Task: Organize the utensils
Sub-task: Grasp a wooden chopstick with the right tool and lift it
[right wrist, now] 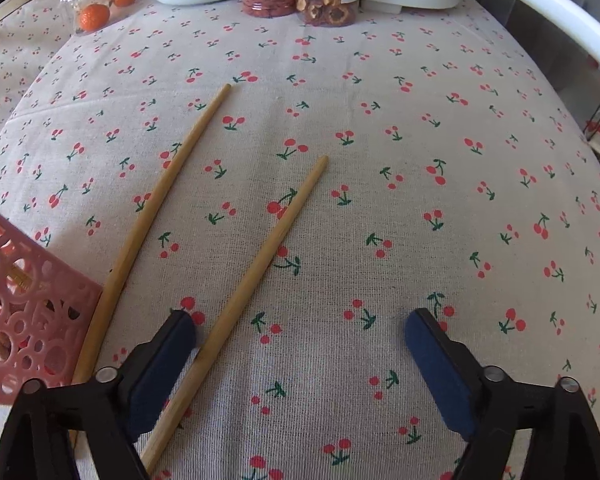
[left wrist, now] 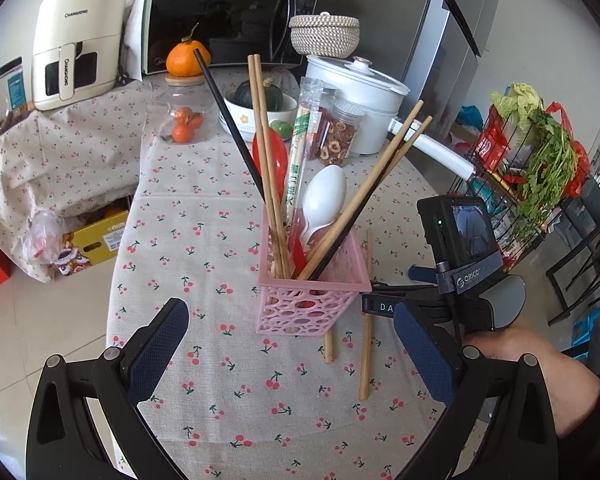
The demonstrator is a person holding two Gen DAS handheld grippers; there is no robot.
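Note:
A pink perforated basket (left wrist: 314,300) stands on the cherry-print tablecloth (left wrist: 204,248) and holds wooden chopsticks, a black chopstick, wrapped chopsticks, a white spoon (left wrist: 324,200) and a red spoon. Two wooden chopsticks lie loose on the cloth right of it (left wrist: 366,344). In the right wrist view these two chopsticks (right wrist: 256,276) (right wrist: 148,216) lie beside the basket corner (right wrist: 24,320). My right gripper (right wrist: 300,332) is open low over the cloth, its left finger (right wrist: 168,360) between the two chopsticks. My left gripper (left wrist: 292,344) is open and empty before the basket.
At the table's back stand a white pot (left wrist: 356,92), jars of dried fruit (left wrist: 336,136), a bowl with a squash (left wrist: 260,100), a jar of oranges (left wrist: 182,120), a microwave (left wrist: 224,20) and an air fryer (left wrist: 76,44). A vegetable rack (left wrist: 532,168) stands right.

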